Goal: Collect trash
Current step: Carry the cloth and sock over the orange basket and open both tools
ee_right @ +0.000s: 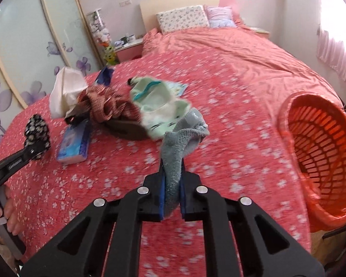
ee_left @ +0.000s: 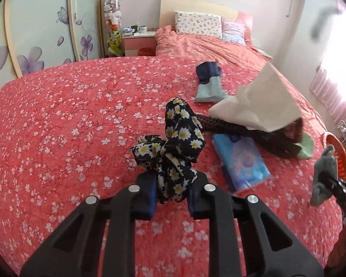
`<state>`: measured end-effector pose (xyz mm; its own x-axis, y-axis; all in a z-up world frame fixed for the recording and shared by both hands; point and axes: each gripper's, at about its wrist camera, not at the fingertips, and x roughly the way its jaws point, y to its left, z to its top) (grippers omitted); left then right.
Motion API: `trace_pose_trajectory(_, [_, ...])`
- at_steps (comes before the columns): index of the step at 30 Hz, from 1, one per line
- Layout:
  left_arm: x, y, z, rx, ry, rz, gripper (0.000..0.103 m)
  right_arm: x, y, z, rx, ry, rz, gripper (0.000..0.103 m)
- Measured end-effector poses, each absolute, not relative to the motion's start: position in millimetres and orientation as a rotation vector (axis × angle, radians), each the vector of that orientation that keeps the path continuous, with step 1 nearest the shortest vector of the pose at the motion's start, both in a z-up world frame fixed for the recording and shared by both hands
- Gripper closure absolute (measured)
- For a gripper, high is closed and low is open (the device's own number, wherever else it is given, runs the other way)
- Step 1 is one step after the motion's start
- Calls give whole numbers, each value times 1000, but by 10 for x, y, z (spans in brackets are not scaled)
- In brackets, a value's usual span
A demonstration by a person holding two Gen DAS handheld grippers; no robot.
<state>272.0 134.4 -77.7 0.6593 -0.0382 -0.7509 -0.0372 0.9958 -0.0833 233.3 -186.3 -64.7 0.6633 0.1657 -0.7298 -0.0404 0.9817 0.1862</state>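
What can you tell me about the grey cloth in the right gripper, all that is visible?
The grey cloth looks like soft, looped terry fabric, grey-blue, crumpled and folded over itself. The right gripper is shut on its lower part, the blue pads pressing both sides. Its upper end flops to the right, above the red flowered bedspread. Whether it touches the pale green cloth behind it cannot be told.

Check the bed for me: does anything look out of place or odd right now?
Yes. The orange basket lies tipped on its side at the bed's edge, mouth facing the bed. Also odd for trash: the left gripper clamps a daisy-print cloth, and the right gripper clamps a grey sock.
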Motion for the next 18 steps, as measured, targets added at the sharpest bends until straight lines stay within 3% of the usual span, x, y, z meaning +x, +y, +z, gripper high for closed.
trace_pose_trajectory(18, [2273, 706, -124, -68, 751, -126, 82, 1820, -2263, -56, 143, 648, 96, 93])
